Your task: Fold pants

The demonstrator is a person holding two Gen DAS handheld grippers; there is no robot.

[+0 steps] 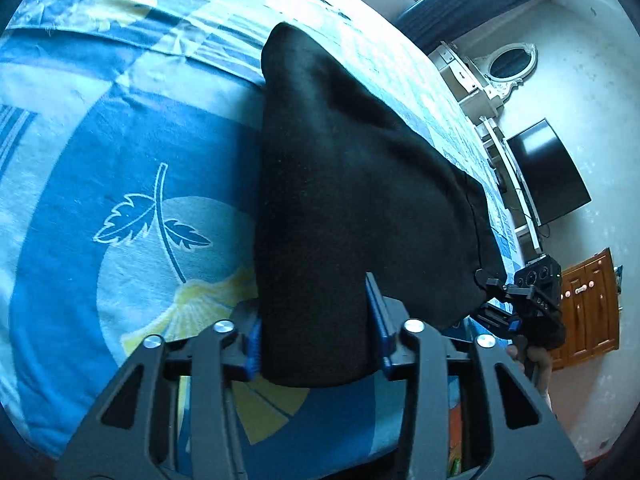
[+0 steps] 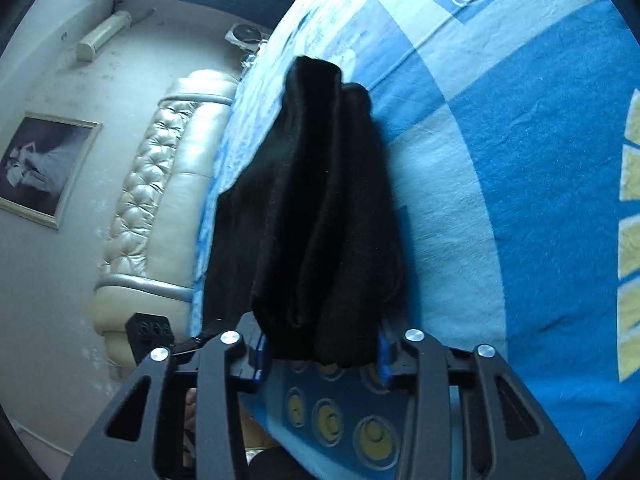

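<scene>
bedspread (image 1: 120, 140) (blue), television (image 1: 548, 172), headboard (image 2: 160, 184)

Both wrist views close above the bed (image 1: 100, 140), facing forward, sharing the black pants (image 1: 340, 200).
</scene>
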